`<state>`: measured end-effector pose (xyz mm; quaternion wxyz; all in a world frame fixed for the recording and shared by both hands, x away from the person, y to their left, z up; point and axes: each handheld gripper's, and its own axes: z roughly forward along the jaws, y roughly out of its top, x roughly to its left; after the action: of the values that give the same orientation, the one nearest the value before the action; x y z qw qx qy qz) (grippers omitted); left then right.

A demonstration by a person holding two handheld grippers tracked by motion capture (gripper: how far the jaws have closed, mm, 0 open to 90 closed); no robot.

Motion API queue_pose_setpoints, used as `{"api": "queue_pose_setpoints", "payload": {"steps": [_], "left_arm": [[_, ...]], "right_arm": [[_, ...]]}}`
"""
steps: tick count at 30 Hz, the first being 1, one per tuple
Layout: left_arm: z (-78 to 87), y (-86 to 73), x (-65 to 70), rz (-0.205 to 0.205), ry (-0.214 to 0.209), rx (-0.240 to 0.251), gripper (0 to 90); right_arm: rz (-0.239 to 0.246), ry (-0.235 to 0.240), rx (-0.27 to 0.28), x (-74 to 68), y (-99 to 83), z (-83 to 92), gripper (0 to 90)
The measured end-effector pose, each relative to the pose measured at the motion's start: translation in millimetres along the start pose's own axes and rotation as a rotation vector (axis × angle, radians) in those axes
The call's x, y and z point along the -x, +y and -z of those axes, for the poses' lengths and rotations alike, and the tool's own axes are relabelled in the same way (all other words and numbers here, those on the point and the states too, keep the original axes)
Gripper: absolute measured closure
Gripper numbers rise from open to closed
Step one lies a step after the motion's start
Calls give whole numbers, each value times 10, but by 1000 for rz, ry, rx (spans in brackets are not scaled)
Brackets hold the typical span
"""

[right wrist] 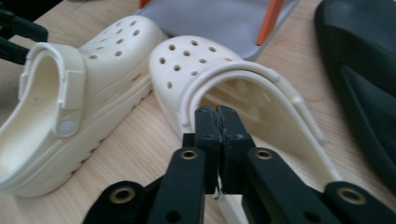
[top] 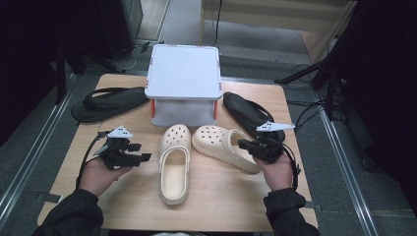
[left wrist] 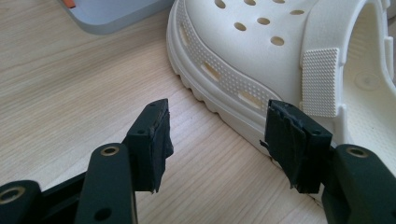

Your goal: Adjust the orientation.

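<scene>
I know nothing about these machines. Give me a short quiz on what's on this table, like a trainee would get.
1. True or false: the left tool, next to a cream clog, has its jaws open with nothing between them.
2. How do the jaws of the right tool stand? A: wide open. B: shut together. C: closed around a black sandal.
3. What colour are the two sandals lying on either side of the grey rack?

Key: 1 true; 2 B; 3 black.
</scene>
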<state>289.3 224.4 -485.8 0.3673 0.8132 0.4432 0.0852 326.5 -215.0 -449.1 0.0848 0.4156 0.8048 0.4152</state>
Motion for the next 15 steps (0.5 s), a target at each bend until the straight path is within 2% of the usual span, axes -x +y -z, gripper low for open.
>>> {"api": "queue_pose_setpoints", "payload": {"steps": [4,10,15], "left_arm": [[-24,25,5,-5,-3,-3,411],[-54,50,-1,-12,-10,-8,411],[-74,73,3,-17,-11,-7,411]], "right_arm": [[-6,-21,-24,52,-35,-69,900],[5,-35,-69,28,-63,-191,900],[44,-51,-96,-16,-71,-277,900]]}}
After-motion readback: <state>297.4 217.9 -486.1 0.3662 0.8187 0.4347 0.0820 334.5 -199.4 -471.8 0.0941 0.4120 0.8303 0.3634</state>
